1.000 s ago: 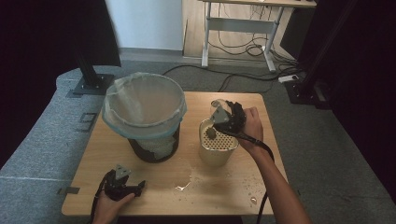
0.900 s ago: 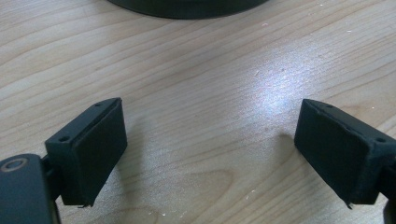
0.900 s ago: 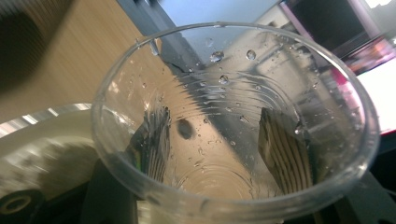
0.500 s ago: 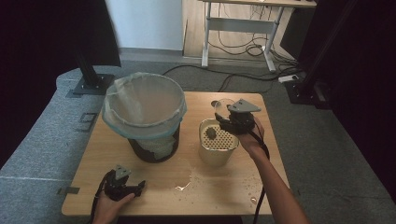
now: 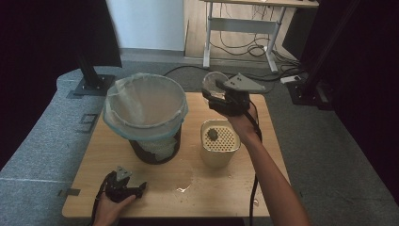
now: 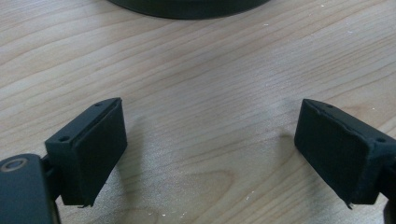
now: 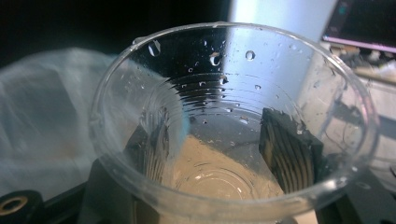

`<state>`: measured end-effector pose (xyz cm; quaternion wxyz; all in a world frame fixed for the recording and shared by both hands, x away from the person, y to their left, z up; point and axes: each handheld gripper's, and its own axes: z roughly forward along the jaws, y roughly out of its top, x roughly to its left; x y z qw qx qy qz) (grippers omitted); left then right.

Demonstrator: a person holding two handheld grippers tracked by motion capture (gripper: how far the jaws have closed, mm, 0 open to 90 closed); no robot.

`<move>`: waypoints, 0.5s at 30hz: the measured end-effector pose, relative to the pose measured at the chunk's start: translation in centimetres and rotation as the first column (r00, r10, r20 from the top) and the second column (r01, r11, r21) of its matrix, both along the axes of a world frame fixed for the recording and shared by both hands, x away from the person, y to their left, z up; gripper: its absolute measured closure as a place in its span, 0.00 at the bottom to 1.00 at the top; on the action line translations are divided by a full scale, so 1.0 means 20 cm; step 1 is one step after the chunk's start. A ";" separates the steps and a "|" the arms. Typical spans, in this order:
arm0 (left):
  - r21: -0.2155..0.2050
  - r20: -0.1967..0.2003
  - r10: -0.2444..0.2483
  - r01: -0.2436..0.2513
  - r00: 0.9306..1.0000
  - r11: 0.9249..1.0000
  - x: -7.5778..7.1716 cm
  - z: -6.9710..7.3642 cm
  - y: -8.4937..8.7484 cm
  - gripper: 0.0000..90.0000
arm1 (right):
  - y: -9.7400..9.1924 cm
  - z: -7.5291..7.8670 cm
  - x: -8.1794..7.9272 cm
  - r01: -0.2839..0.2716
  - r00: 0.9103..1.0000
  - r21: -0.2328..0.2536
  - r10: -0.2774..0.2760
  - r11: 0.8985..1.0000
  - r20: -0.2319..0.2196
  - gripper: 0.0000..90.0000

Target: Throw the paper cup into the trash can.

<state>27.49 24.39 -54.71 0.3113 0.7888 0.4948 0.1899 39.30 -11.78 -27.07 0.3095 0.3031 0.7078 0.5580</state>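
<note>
My right gripper is shut on a clear plastic cup and holds it in the air, above and behind the cream container. In the right gripper view the wet cup lies on its side with its mouth toward the camera. Both black pads press its wall from outside, and the cup looks empty apart from droplets. A dark lump lies on the container's perforated insert. My left gripper rests on the table near the front left edge. Its jaws stand wide open over bare wood.
A black bin lined with a translucent bag stands at the table's back left, close beside the cream container. A small wet patch glistens on the wooden table in front. Grey floor, a desk frame and cables lie beyond.
My right gripper has risen with the cup from just over the cream container, and the cup has swung from tilted downward to lying level. The left gripper has stayed put.
</note>
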 end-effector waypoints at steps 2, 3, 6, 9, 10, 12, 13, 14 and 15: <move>0.001 -0.001 -0.003 0.003 1.000 1.000 0.00 0.00 0.00 0.10 | 0.02 0.02 0.00 -0.007 1.000 0.000 0.007 1.000 0.006 0.47; -0.001 -0.002 -0.004 0.004 1.000 1.000 0.00 0.00 0.00 0.10 | 0.05 0.06 0.00 -0.017 1.000 0.002 0.017 1.000 0.011 0.47; -0.001 -0.002 -0.005 0.005 1.000 1.000 0.00 0.00 0.00 0.10 | 0.15 0.13 0.00 -0.048 0.999 0.005 0.048 0.999 0.022 0.47; -0.001 -0.002 -0.005 0.005 1.000 1.000 0.00 0.00 0.00 0.10 | 0.26 0.17 0.02 -0.087 0.996 0.006 0.087 0.996 0.019 0.47; -0.001 -0.002 -0.006 0.006 1.000 1.000 0.00 0.00 0.00 0.10 | 0.30 0.17 0.02 -0.100 0.995 0.010 0.100 0.995 0.015 0.46; -0.001 -0.002 -0.007 0.007 1.000 1.000 0.00 0.00 0.00 0.10 | 0.36 0.18 0.04 -0.121 0.993 0.007 0.120 0.993 0.006 0.46; -0.001 -0.002 -0.007 0.007 1.000 1.000 0.00 0.00 0.00 0.10 | 0.40 0.17 0.05 -0.134 0.991 0.004 0.134 0.991 -0.004 0.46; -0.001 -0.002 -0.007 0.007 1.000 1.000 0.00 0.00 0.00 0.10 | 0.44 0.17 0.06 -0.142 0.990 -0.002 0.142 0.990 -0.015 0.45; -0.001 -0.003 -0.007 0.007 1.000 1.000 0.00 0.00 0.00 0.10 | 0.48 0.17 0.08 -0.151 0.988 -0.007 0.151 0.988 -0.021 0.45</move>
